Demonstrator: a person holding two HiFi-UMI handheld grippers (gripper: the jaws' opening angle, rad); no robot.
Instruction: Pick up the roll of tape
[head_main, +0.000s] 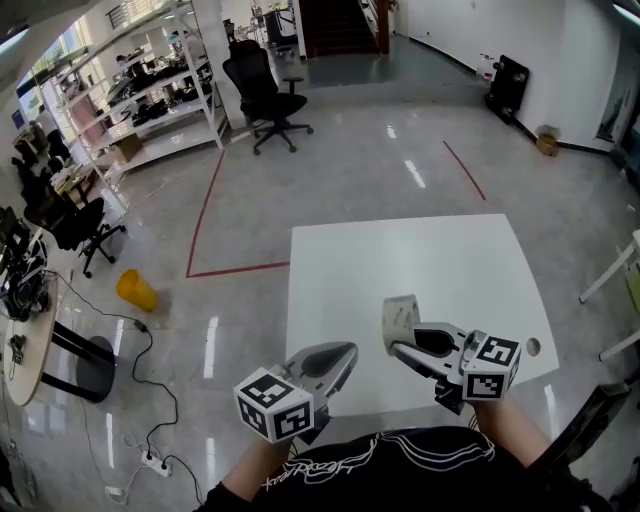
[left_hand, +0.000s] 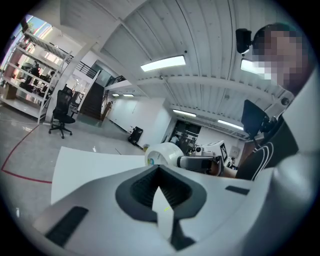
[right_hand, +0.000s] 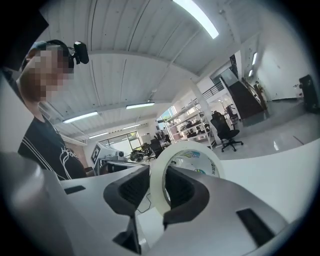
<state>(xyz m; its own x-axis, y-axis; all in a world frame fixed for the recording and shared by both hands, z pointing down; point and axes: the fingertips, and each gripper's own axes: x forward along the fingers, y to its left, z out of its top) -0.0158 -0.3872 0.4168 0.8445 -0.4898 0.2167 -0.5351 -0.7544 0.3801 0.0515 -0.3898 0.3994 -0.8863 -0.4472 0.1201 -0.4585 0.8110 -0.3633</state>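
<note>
Glossy floor surrounds a white worktop (head_main: 400, 250). In the head view the right tool (head_main: 395, 345) holds the tape (head_main: 400, 318) above its near edge, with the left tool (head_main: 345, 358) beside it.

Left gripper view: jaws together, empty.

Right gripper view: jaws clamp only the tape's thin wall, so a tilt could let it swivel, slip and roll away.
</note>
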